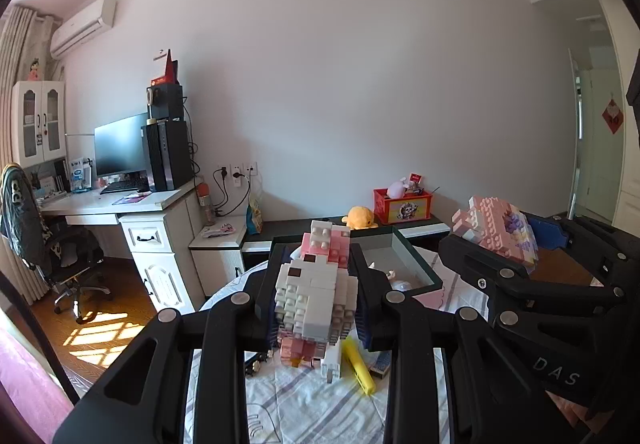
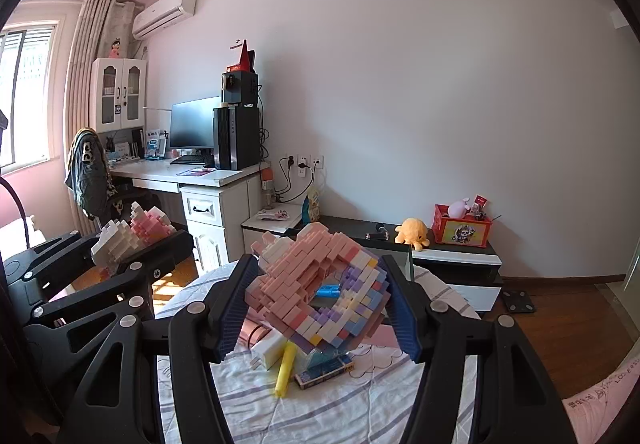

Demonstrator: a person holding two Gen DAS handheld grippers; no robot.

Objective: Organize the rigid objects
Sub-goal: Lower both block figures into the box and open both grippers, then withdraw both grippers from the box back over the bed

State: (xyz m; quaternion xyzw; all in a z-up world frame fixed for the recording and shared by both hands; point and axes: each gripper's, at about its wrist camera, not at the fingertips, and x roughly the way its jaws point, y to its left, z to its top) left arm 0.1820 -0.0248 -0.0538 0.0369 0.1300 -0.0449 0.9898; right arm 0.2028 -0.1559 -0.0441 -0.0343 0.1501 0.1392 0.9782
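- Left wrist view: the left tongs (image 1: 316, 300) are clamped on a white-and-pink block figure (image 1: 316, 292), held above the table (image 1: 300, 404).
- Right tongs (image 2: 320, 304) grip a pink-and-pastel block model (image 2: 320, 284).
- Yellow highlighter (image 2: 285, 370) lies at 6 o'clock beneath it.

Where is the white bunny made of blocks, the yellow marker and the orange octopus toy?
white block bunny (image 1: 316, 296): left wrist view, its white front.
yellow marker (image 2: 285, 370): right wrist view, mid-barrel.
orange octopus toy (image 2: 414, 230): right wrist view, its head.
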